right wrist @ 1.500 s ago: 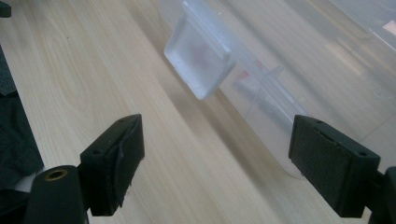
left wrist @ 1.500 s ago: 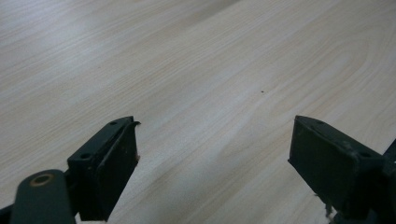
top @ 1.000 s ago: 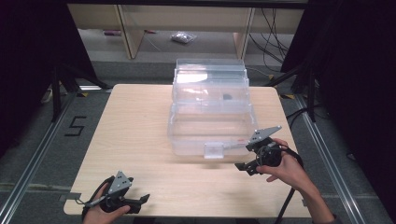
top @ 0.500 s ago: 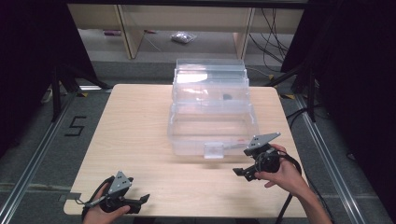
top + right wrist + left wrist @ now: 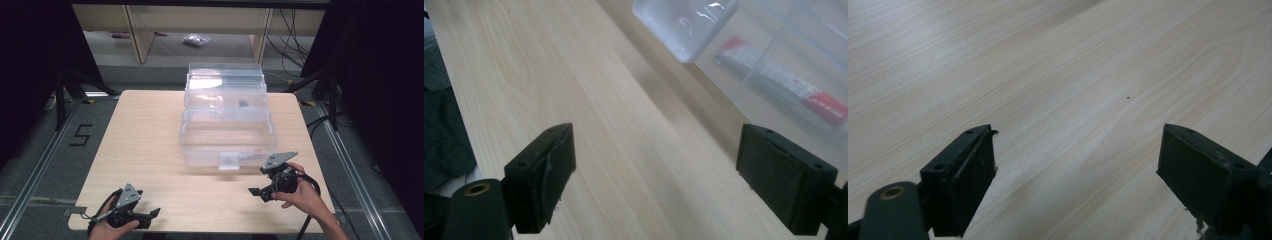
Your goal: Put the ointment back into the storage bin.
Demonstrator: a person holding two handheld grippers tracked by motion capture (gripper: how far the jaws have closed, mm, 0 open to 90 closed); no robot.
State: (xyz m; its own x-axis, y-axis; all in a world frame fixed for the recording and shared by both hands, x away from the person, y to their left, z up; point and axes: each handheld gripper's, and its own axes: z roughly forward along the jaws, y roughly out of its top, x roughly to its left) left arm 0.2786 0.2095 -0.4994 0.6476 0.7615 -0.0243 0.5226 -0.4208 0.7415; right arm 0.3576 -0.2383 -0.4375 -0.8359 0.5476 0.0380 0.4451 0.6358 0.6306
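A: Where are the hands?
B: The left hand sits low at the near left edge of the wooden surface, its left gripper pointing right. The right hand is near the right edge, its right gripper aimed left, just in front of the clear plastic box.

A: And the jaws?
B: Both pairs spread wide, released, grasping nothing; bare wood lies between them.

A: Anything in the box?
B: The right gripper view shows its latch tab and a red-and-white tube lying inside
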